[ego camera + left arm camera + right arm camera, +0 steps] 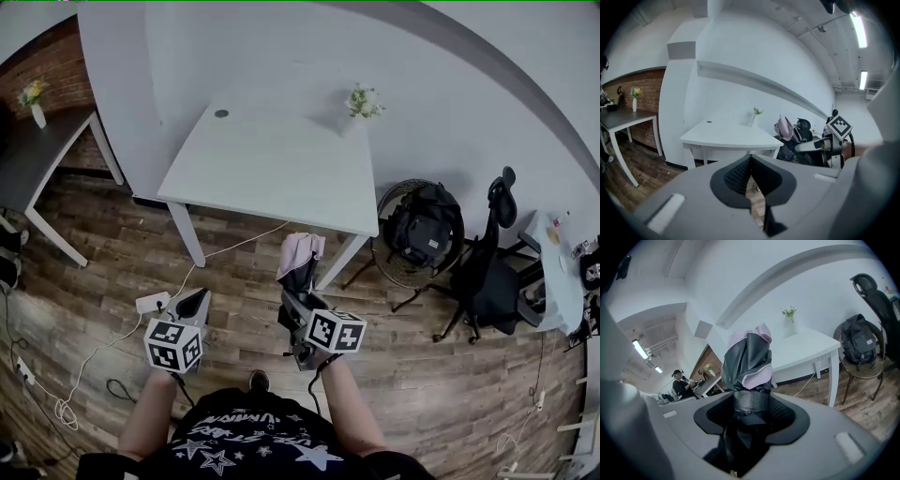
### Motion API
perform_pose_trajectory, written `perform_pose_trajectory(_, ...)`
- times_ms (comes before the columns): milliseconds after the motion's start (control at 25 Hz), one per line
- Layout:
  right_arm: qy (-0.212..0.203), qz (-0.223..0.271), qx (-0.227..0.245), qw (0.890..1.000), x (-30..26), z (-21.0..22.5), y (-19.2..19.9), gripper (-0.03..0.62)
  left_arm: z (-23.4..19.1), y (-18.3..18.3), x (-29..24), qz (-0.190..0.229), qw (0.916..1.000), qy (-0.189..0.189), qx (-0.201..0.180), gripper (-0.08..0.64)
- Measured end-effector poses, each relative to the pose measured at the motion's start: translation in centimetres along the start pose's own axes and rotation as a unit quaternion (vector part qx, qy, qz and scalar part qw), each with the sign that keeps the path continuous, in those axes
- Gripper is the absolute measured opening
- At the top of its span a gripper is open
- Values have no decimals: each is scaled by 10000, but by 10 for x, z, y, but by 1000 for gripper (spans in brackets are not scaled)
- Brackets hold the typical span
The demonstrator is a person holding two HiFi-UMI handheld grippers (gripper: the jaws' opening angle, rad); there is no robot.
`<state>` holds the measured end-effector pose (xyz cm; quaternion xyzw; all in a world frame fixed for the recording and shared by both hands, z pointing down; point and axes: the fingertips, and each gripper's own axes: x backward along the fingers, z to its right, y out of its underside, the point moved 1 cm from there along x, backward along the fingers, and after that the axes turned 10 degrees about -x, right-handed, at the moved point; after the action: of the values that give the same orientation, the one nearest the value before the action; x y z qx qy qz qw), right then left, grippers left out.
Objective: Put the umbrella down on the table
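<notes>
The right gripper [751, 405] clamps the folded umbrella [747, 357] low on its bundle. The left gripper [750, 176] is closed on nothing. The white table [272, 159] lies ahead, well apart. Releasing early would drop the umbrella on the wooden floor [422, 366], and overreaching could topple the flower vase [361, 103].

- Wood plank floor [112, 272], with a power strip [153, 302] and cables lying on it.
- White wall [281, 47] at the back; brick wall [56, 66] at the left.
- White table [272, 169] against the white wall, with a small plant [364, 101] on it.
- Dark table [37, 159] by the brick wall, bearing flowers [34, 94].
- Wicker chair [405, 272] holding a backpack [424, 225], with an office chair [483, 277] beside it.
- Ceiling strip lights [858, 29], lit.
</notes>
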<state>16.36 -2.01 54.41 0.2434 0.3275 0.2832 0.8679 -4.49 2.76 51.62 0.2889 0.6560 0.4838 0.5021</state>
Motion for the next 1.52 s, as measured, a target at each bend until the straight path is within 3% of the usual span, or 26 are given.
perform_pose_trajectory(440, -141, -178, -71, 9997, -29, 19, -28, 239, -5, -19, -38, -37, 9999, -130, 19, 3)
perform_pose_trajectory(680, -65, -204, -237, 9995, -54, 27, -38, 239, -19, -24, -65, -75, 10000, -20, -20, 3)
perform_pose_trajectory(1520, 294, -111, -575, 9979, -212, 10, -119, 239, -151, -81, -201, -99, 9986, 511, -83, 3)
